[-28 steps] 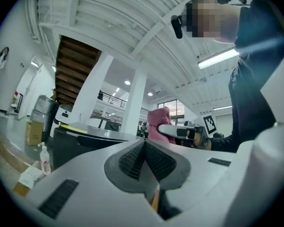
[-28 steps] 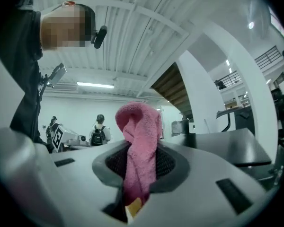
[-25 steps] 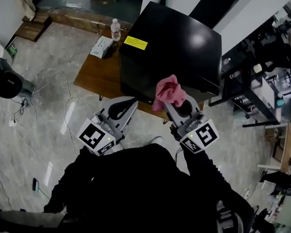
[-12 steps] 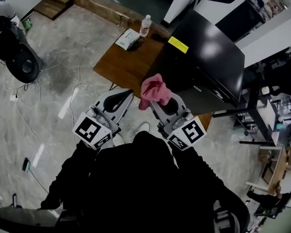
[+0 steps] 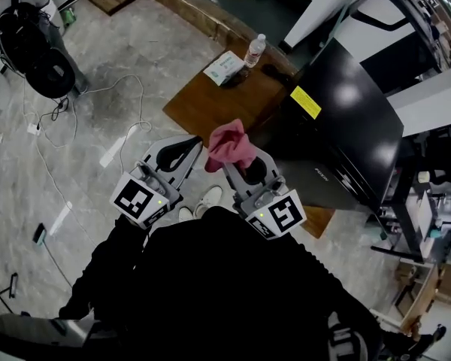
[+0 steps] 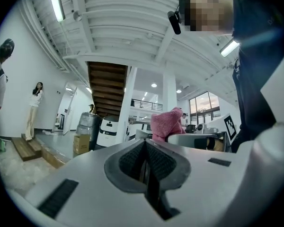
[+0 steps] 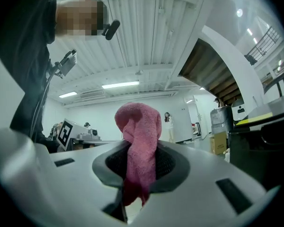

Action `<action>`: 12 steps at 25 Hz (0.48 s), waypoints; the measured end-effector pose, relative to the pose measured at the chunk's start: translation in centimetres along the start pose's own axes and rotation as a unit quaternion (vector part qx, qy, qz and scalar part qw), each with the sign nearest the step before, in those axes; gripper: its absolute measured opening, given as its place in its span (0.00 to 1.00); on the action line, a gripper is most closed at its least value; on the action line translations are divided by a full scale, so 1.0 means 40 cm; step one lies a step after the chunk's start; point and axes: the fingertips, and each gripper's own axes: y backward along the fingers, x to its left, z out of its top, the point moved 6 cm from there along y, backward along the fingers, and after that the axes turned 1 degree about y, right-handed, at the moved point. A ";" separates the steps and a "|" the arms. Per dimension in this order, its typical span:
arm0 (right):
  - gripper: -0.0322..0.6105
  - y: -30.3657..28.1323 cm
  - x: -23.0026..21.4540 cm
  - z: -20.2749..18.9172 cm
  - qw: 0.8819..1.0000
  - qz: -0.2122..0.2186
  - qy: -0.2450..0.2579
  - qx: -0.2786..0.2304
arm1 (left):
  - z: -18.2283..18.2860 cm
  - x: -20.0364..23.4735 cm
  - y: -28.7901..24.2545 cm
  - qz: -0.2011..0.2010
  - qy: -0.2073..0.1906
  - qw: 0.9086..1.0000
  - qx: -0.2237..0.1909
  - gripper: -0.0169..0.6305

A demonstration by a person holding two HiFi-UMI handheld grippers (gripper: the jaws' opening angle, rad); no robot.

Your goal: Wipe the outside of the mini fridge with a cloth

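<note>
- right gripper (image 5: 235,162): jaws clamped on a pink cloth (image 5: 227,144). the cloth stands up bunched above the jaw tips, and a short tail hangs below them. it is held short of the mini fridge (image 5: 347,126), off its near left corner, and is not touching it.
- left gripper (image 5: 186,147): jaws together with nothing between them. it is just beside the right gripper, on the side away from the mini fridge, and has no part in the hold.
- handling, by judgement: the cloth is soft terry, light and limp, and will fold rather than push. the present grip through the middle of the bunch looks sound. a flatter spread of fabric ahead of the jaws would wipe better.
- wooden table (image 5: 210,105): it carries the mini fridge and extends out from the fridge's left side.
- mini fridge: black, glossy and hard, probably heavy enough to stay put under wiping pressure. a yellow label (image 5: 305,102) sits on its top near the left edge. wiping is not yet begun.
- a white packet (image 5: 225,67) and a water bottle (image 5: 256,50) lie on the table beyond the mini fridge's far left corner.
</note>
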 end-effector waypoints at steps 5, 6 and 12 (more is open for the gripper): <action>0.19 -0.070 -0.050 -0.007 0.999 0.032 -0.039 -0.009 | 0.012 0.081 -0.059 0.027 -0.008 1.000 0.011 0.04; 0.19 -0.083 -0.058 -0.012 0.998 0.039 -0.047 -0.007 | 0.016 0.094 -0.073 0.029 -0.009 0.999 0.010 0.04; 0.19 -0.130 -0.110 -0.026 0.997 0.034 -0.074 -0.013 | 0.028 0.155 -0.142 0.021 -0.032 0.999 0.004 0.04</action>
